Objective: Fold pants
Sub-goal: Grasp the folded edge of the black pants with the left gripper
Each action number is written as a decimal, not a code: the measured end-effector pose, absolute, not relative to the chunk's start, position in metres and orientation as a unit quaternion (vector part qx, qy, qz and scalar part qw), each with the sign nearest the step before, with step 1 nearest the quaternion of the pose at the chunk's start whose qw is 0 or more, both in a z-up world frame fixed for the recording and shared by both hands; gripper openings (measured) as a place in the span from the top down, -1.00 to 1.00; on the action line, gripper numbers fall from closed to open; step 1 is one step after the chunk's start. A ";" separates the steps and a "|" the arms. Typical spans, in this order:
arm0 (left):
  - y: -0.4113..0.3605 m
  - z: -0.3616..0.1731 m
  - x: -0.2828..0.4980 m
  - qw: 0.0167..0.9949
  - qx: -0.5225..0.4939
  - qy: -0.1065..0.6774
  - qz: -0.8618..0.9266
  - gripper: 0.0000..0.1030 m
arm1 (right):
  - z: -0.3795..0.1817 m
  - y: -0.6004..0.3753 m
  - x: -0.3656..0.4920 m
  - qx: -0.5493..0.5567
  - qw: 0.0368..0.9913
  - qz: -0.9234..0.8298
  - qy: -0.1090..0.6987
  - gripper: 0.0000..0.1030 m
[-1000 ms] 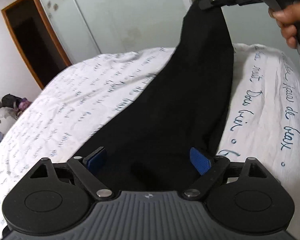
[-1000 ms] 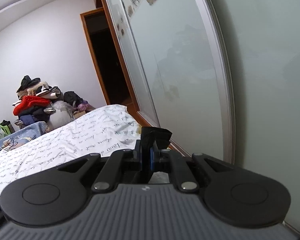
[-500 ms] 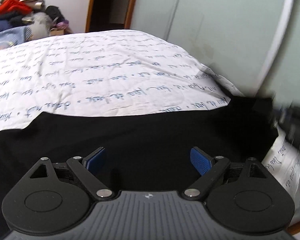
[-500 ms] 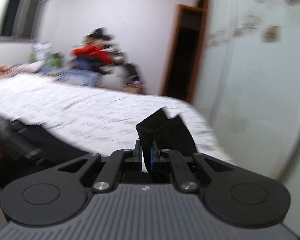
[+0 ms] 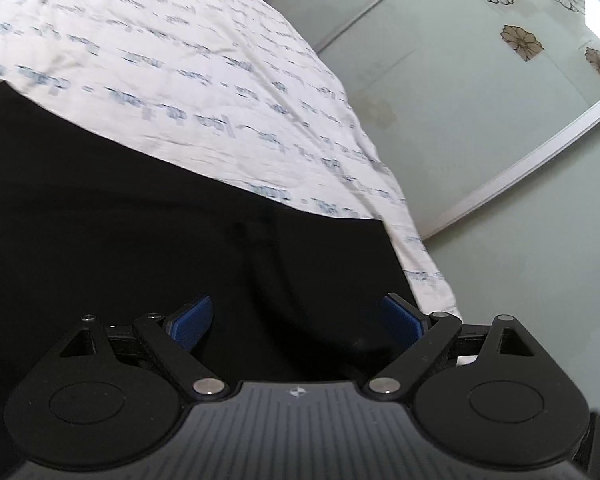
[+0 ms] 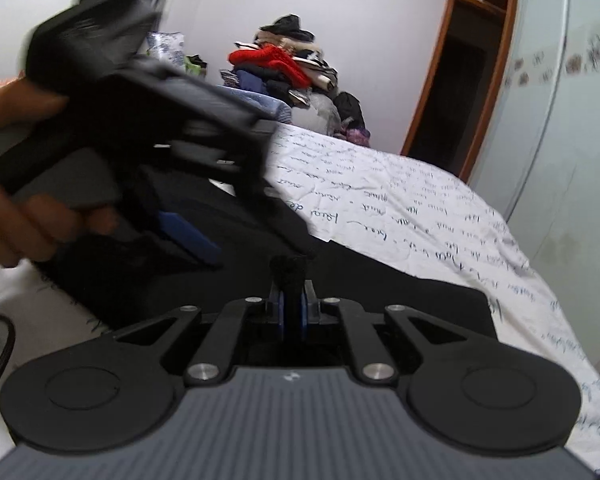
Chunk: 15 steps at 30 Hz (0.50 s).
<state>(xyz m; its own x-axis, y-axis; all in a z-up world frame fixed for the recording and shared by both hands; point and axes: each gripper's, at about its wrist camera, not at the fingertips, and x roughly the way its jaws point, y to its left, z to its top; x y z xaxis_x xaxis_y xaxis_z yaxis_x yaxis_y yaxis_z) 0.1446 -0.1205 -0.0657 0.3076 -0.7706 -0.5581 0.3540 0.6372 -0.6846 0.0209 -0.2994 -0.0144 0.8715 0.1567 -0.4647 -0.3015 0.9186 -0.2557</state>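
Pants (image 5: 148, 216) spread flat on bed (image 5: 204, 64), near wardrobe-side edge. Right tongs (image 6: 291, 306) clamped on bunched pants fabric. Left tongs (image 5: 296, 320) held wide apart above pants, nothing gripped between pads.

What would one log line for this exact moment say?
step: laying pants flat | right gripper: shut on black pants | left gripper: open over pants | surface: bed sheet

A home bedroom, it seems: a bed (image 6: 420, 200) in script-printed sheets, sliding wardrobe doors (image 5: 480, 92), heaped clothes (image 6: 288, 68).
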 end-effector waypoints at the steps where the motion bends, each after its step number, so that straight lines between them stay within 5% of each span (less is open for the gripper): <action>1: -0.126 -0.067 0.147 0.772 -0.229 0.467 -0.365 -0.82 | -0.015 -0.299 0.021 -0.169 0.952 0.122 0.223 0.83; 6: -0.139 -0.073 0.155 0.767 -0.257 0.463 -0.363 -0.72 | -0.017 -0.291 0.012 -0.182 0.950 0.132 0.215 0.83; 10: -0.137 -0.078 0.157 0.757 -0.264 0.471 -0.366 0.44 | -0.013 -0.291 0.005 -0.172 0.954 0.130 0.209 0.81; 13: -0.132 -0.083 0.160 0.756 -0.274 0.475 -0.357 0.75 | -0.012 -0.291 0.000 -0.165 0.956 0.128 0.207 0.80; 15: -0.128 -0.082 0.159 0.764 -0.272 0.465 -0.355 0.77 | -0.011 -0.289 -0.002 -0.166 0.956 0.127 0.207 0.80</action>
<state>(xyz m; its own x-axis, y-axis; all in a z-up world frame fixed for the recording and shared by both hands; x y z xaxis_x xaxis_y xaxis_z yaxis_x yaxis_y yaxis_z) 0.1590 -0.1280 -0.0821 0.3156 -0.7953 -0.5177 0.2895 0.6002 -0.7456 -0.0021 -0.2888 -0.0111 0.8817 0.1742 -0.4384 -0.3119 0.9125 -0.2647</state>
